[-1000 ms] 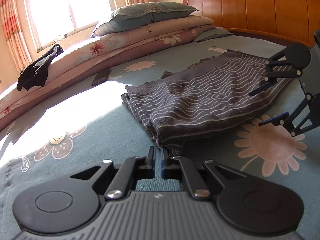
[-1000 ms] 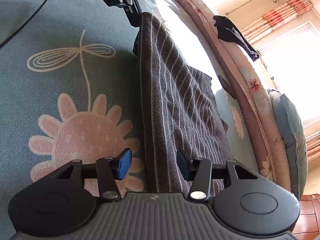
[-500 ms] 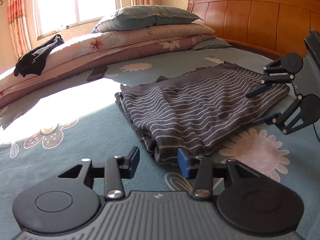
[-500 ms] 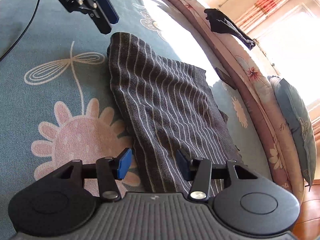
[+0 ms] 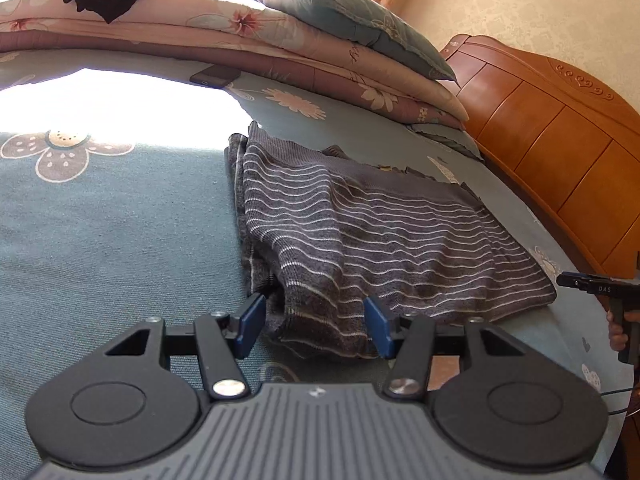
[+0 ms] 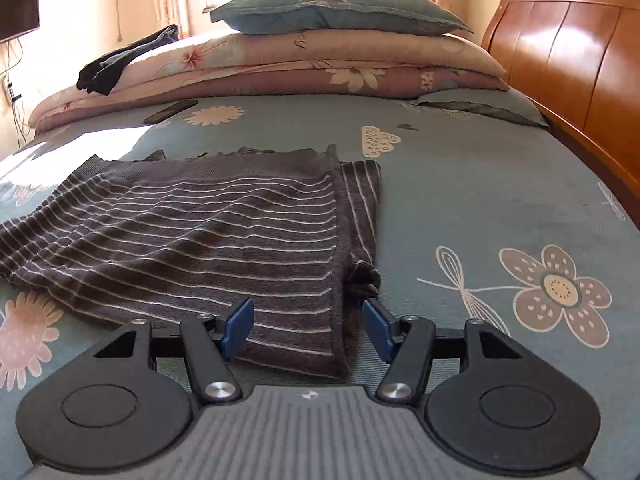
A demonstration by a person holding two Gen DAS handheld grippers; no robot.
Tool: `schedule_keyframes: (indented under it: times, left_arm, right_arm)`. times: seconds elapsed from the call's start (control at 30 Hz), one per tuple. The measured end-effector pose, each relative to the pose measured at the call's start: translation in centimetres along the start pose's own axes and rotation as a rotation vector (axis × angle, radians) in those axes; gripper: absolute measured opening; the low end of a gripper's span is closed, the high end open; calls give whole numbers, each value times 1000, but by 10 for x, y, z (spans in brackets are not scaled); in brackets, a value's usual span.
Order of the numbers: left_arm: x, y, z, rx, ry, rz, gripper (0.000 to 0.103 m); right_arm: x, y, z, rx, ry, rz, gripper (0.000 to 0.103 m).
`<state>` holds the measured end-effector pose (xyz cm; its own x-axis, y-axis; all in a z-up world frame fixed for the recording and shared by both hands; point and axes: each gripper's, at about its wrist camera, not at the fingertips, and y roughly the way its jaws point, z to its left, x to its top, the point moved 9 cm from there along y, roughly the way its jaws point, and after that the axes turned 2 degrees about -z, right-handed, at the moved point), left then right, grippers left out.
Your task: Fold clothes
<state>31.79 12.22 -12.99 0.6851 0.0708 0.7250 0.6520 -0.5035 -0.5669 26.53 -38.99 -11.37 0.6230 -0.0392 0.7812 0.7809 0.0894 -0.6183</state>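
Sweater: grey knit sweater (image 5: 384, 236) with thin white stripes, folded into a rough rectangle, lies flat on the bed (image 5: 120, 220) between the two grippers.
Left gripper: left gripper (image 5: 314, 330) points down at the sweater's near left corner; its fingers (image 5: 251, 326) stand about half open, and a bunched corner of the cloth lies between the blue pads without being pinched.
Left grip: nothing held.
Right gripper: right gripper (image 6: 306, 330) is aimed at the sweater's near right corner; its fingers (image 6: 238, 328) are spreading wider at this moment.
Right grip: the folded edge of the sweater (image 6: 200, 240) runs between the pads, which stand clear of it on both sides; nothing held.
Cuff: a rolled sleeve end (image 6: 364, 276) sticks out from under the right edge, just ahead of the right-hand pad.
Other view: part of the right gripper's handle, with a hand (image 5: 618, 328) around it, shows at the right edge of the left camera's view, beyond the sweater.
Bed: blue cover with flower prints; folded quilts (image 6: 280, 64) and a pillow (image 6: 336, 8) are stacked at the far side, a black garment (image 6: 120, 60) draped over them.
Headboard: wooden headboard (image 6: 568, 48) on the right.
Phone: a dark phone (image 6: 170, 111) lies on the cover near the quilts.
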Motion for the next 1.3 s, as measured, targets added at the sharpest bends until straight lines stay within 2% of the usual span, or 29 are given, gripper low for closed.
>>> schedule_keyframes:
  times: [0.03, 0.1, 0.17, 0.2, 0.23, 0.27, 0.3, 0.4, 0.47, 0.53, 0.6, 0.67, 0.77, 0.83, 0.87, 0.93, 1.0, 1.07, 1.13, 1.23, 1.3]
  left_arm:
    - [0, 1, 1, 9, -11, 5, 45]
    - [-1, 5, 3, 35, -28, 24, 27]
    - [-2, 10, 5, 59, -55, 42, 22]
    - [-2, 12, 5, 70, -61, 46, 18]
    - [-2, 14, 6, 88, -67, 52, 16]
    - [-3, 15, 6, 101, -69, 60, 13]
    - [-3, 16, 5, 112, -69, 66, 10]
    - [1, 14, -1, 124, -65, 62, 7]
    - [5, 11, -3, 130, -67, 53, 7]
    - [-2, 17, 4, 177, -65, 102, 7]
    - [-17, 25, 16, 224, -72, 168, 7]
    - [-18, 21, 19, 198, -102, 144, 8]
    - [-12, 11, 11, 116, -110, 119, 11]
    - [-9, 10, 10, 137, -59, 120, 11]
    - [-12, 14, 16, 177, -55, 145, 16]
    - [-15, 18, 28, 249, -76, 177, 18]
    - [-6, 9, 29, 246, -114, 124, 16]
    - [3, -1, 22, 245, -97, 83, 13]
    - [12, -8, 7, 248, -27, 67, 14]
    - [19, -8, -23, 231, 80, 57, 25]
    - [19, 1, -47, 212, 167, 55, 33]
  right_arm:
    - [-3, 4, -6, 12, 28, -2, 65]
    - [-7, 15, -14, 38, 88, 1, 62]
    - [-10, 24, -14, 62, 106, -2, 60]
    - [-11, 28, -12, 78, 108, 0, 48]
    - [-12, 29, -8, 91, 99, 5, 31]
    - [-13, 30, -4, 104, 91, 10, 8]
    - [-13, 31, 0, 113, 76, 15, 6]
    - [-10, 17, 8, 40, -34, 10, 5]
    - [-6, 7, -2, 25, -22, 8, 5]
    - [-4, -1, -16, 23, 7, 18, 5]
    - [-14, 9, -20, 11, -1, 74, 5]
    - [-26, 18, -19, -9, -38, 125, 5]
    - [-33, 15, -18, -12, -48, 135, 5]
    - [-35, 8, -25, -15, -26, 134, 5]
    - [-36, 7, -29, -19, -12, 142, 6]
    - [-39, 7, -37, -42, 22, 149, 6]
    - [-41, 4, -45, -65, 54, 143, 9]
    - [-34, -7, -45, -49, 93, 95, 10]
    - [-23, -18, -34, -30, 81, 50, 11]
    - [-1, -22, 3, 62, 48, 7, 13]
    - [13, -16, 36, 145, 28, -5, 26]
